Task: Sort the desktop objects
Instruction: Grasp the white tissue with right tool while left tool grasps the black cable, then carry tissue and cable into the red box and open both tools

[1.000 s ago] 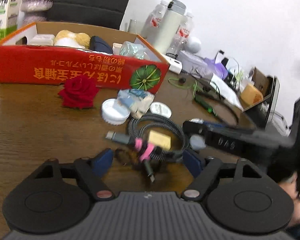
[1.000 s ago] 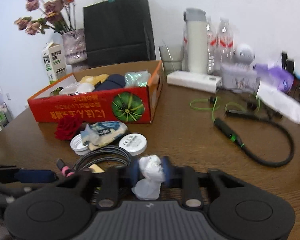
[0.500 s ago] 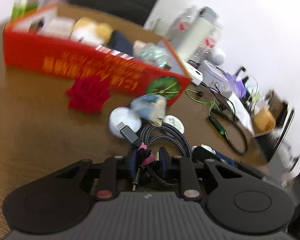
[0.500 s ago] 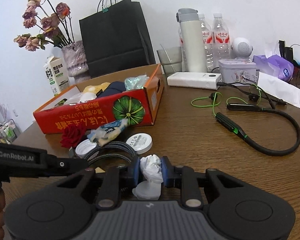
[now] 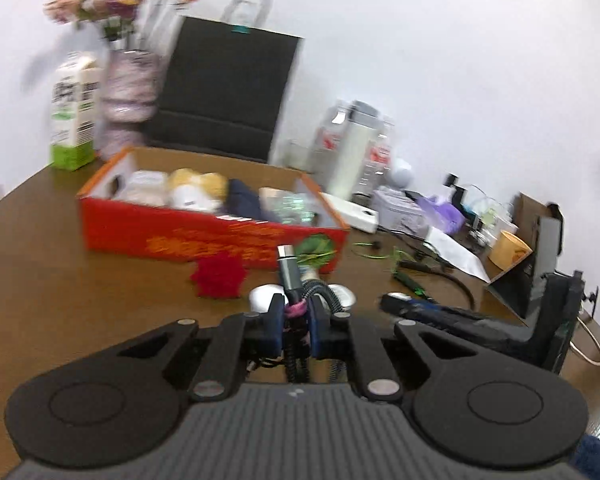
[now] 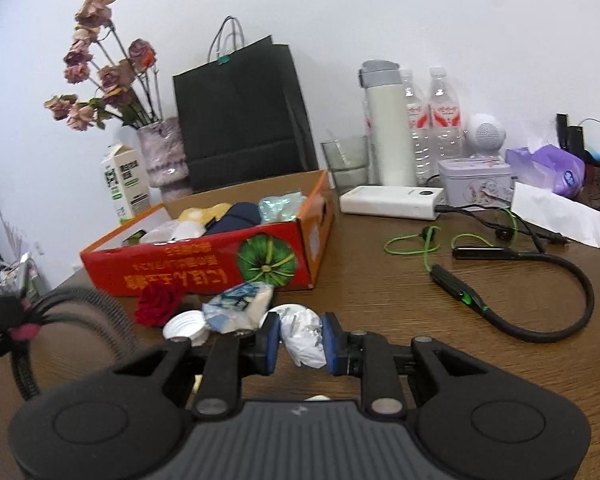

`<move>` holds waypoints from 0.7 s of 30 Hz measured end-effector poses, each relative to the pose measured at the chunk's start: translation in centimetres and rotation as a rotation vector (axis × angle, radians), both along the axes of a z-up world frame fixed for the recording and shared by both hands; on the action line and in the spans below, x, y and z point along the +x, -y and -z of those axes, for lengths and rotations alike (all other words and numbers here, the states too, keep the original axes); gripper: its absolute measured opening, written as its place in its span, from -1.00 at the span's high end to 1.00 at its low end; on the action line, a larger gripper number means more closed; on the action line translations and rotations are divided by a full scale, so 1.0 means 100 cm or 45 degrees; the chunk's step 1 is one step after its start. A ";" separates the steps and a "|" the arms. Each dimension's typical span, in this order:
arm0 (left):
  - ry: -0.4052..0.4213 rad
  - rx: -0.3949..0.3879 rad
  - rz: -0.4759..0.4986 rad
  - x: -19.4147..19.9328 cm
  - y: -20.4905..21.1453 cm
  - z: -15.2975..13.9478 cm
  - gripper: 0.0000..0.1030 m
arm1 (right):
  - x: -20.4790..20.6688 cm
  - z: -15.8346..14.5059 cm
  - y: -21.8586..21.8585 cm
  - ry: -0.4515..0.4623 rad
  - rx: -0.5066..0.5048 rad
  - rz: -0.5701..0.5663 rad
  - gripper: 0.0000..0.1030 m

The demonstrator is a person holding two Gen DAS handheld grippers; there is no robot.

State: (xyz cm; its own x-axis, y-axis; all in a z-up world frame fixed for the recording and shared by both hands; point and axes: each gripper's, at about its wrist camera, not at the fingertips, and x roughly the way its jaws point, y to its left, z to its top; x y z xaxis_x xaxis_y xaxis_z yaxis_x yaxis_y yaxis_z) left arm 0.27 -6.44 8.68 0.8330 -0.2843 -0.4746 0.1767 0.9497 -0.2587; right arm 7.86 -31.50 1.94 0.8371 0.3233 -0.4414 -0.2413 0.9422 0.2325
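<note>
The left gripper point(image 5: 295, 322) has its fingers point(image 5: 275, 324) pinched tight on a coiled braided cable point(image 5: 300, 292), gripping it at the pink tie, with the grey plug end pointing up in front of the red cardboard box point(image 5: 204, 236). From the right-hand camera the same cable point(image 6: 80, 312) hangs in a loop at the far left, lifted off the brown wooden surface point(image 6: 380, 300). The right gripper point(image 6: 300, 340) is closed on a crumpled white paper wad point(image 6: 302, 336), squeezed between its two blue-padded fingers point(image 6: 270, 344) low over the surface. Just ahead of it lie a red rose head point(image 6: 156, 306), a white jar lid point(image 6: 186, 326) and a blue-and-white snack packet point(image 6: 240, 304), all close together in front of the box, which already holds a yellow item, a dark blue one and a clear wrapped packet. Well off to the right lies a black neckband headset with green wires point(image 6: 500, 288).
</note>
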 end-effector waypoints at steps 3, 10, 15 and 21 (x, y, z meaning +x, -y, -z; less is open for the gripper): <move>0.005 -0.015 -0.045 -0.016 -0.027 -0.002 0.76 | -0.021 -0.019 -0.006 0.005 0.124 -0.061 0.60; -0.036 -0.027 -0.080 -0.039 -0.071 0.009 0.77 | -0.082 -0.032 -0.057 0.004 0.073 -0.203 0.60; -0.007 -0.029 -0.084 -0.045 -0.084 0.013 0.77 | -0.102 -0.026 -0.077 -0.062 -0.004 -0.234 0.60; 0.092 -0.062 -0.069 -0.035 -0.089 -0.004 0.77 | -0.107 -0.044 -0.072 -0.027 -0.013 -0.197 0.60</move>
